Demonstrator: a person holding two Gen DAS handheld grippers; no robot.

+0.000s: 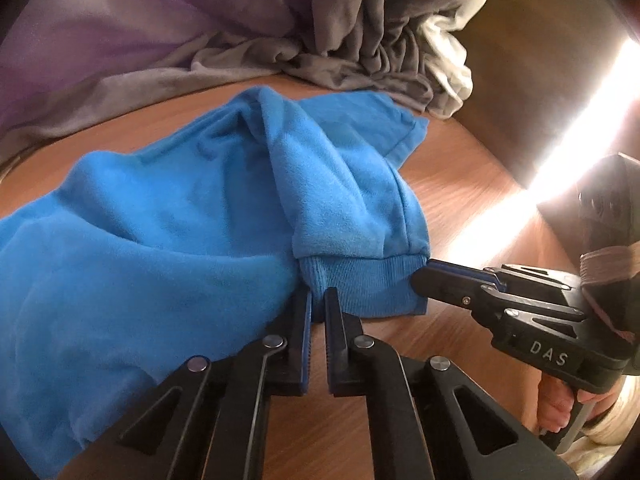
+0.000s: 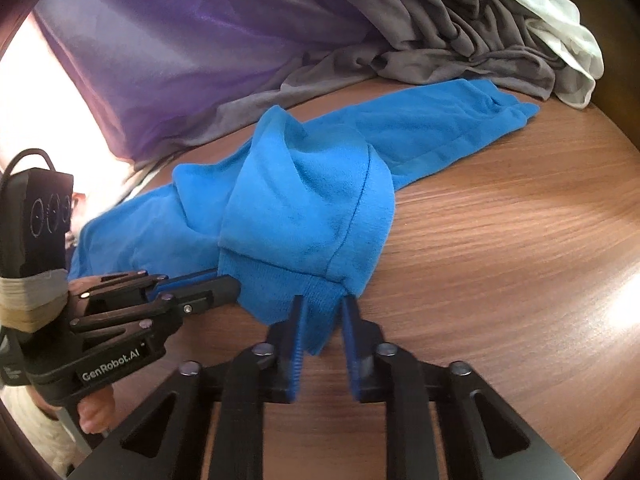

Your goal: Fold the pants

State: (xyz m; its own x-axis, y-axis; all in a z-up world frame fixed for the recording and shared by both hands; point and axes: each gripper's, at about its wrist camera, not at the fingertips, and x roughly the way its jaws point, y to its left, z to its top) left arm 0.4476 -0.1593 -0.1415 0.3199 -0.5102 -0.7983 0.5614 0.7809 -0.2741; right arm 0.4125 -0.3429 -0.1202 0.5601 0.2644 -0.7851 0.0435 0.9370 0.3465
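Observation:
Bright blue fleece pants [image 1: 180, 208] lie crumpled on a wooden table [image 2: 500, 260], one leg doubled back so that its ribbed cuff [image 1: 360, 284] faces me. My left gripper [image 1: 320, 304] is shut on the cuff's left end, with fabric pinched between its pads. My right gripper [image 1: 418, 280] comes in from the right and clamps the cuff's other end. In the right wrist view the right gripper [image 2: 322, 312] holds a fold of the cuff [image 2: 280, 284] between its fingers. There the left gripper [image 2: 236, 286] bites the cuff from the left. The other leg [image 2: 440, 124] stretches away to the far right.
A heap of grey cloth [image 1: 360, 20] and purple fabric [image 1: 100, 40] lies along the table's far edge, with a white cloth [image 2: 552, 20] at its right end. A dark wooden wall [image 1: 540, 60] stands at the right, beside a bright strip of sunlight [image 1: 580, 120].

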